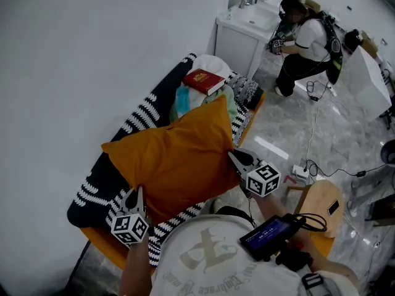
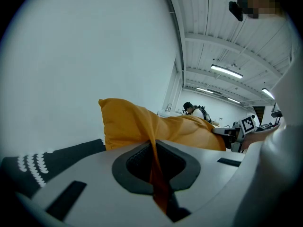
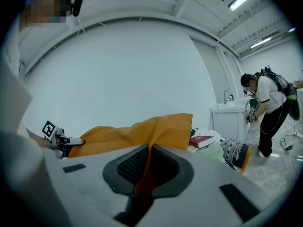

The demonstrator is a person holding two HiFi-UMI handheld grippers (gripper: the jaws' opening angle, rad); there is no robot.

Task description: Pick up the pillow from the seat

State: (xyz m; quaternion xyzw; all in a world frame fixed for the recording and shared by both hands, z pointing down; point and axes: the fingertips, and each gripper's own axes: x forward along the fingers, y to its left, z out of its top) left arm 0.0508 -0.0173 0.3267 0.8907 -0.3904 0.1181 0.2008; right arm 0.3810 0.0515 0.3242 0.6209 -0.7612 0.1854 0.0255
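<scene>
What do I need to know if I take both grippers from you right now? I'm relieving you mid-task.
Left hand-held gripper: shut on the near left corner of the orange pillow.
Right hand-held gripper: shut on the pillow's near right edge.
Pillow: held up between the two, tilted, above the throw-covered seat; a red book lies behind it.
Done: both grips are made and the pillow looks lifted.
Left: carry it clear of the seat. I can't tell whether its far corner is free.
</scene>
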